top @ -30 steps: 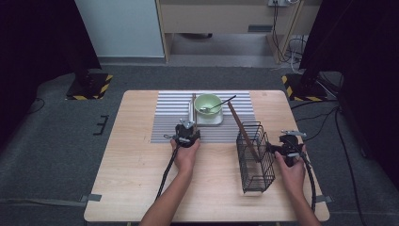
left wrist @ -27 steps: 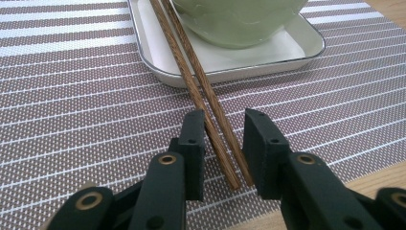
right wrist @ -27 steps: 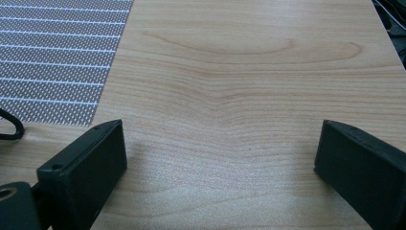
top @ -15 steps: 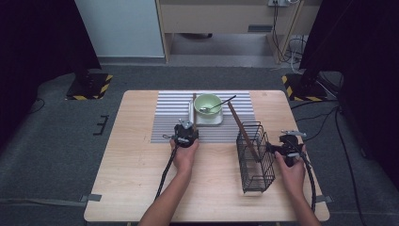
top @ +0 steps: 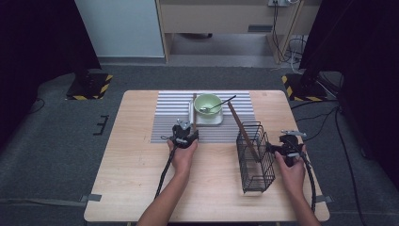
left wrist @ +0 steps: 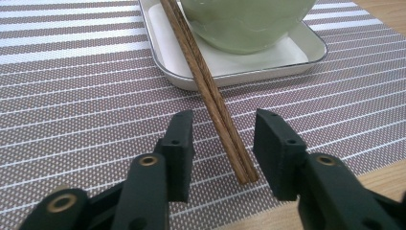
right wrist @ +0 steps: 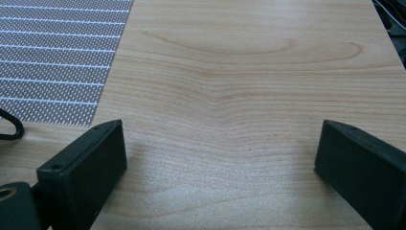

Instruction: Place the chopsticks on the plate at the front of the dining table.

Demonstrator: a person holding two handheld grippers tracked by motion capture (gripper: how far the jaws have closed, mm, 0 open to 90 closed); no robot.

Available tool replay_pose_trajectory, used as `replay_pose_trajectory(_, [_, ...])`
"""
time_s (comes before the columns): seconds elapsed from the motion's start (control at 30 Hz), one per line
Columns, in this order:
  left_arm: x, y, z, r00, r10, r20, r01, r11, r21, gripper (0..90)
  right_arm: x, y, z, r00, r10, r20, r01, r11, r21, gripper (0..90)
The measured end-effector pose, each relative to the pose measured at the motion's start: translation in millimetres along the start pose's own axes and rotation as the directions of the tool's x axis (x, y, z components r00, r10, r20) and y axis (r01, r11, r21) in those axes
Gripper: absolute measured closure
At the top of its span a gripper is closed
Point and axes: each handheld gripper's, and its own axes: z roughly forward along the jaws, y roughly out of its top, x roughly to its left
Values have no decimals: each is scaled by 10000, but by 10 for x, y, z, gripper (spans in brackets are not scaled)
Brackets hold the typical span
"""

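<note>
The left gripper (left wrist: 224,143) sits low over the striped mat (left wrist: 72,96), its jaws having just been opening; they stand apart with the chopsticks (left wrist: 210,91) between them, neither pad pressing the wood. The near ends of the chopsticks lie on the mat between the fingers, closer to the right pad, and their far part runs up over the rim of the white tray (left wrist: 191,76), beside the green bowl (left wrist: 244,24) ahead of the fingers. In the high view, a wire basket (top: 255,155) stands just left of the right gripper (top: 278,149). The right gripper's jaws stand wide apart over bare table (right wrist: 239,96), nothing between them.
</note>
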Motion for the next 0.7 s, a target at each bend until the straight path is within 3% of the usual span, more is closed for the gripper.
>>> replay_pose_trajectory(0.3, [-2,34,-66,9994,339,7,-339,9994,-15,480,4,2,2,10000,39,11,-39,10000,7,36])
replay_pose_trajectory(0.57, [-22,40,-68,9993,343,152,-342,9994,-88,421,4,2,2,10000,39,10,-39,10000,8,36])
replay_pose_trajectory(0.7, [-50,60,-84,9975,667,214,-663,9976,-210,384,4,2,2,10000,37,8,-37,10000,8,36])
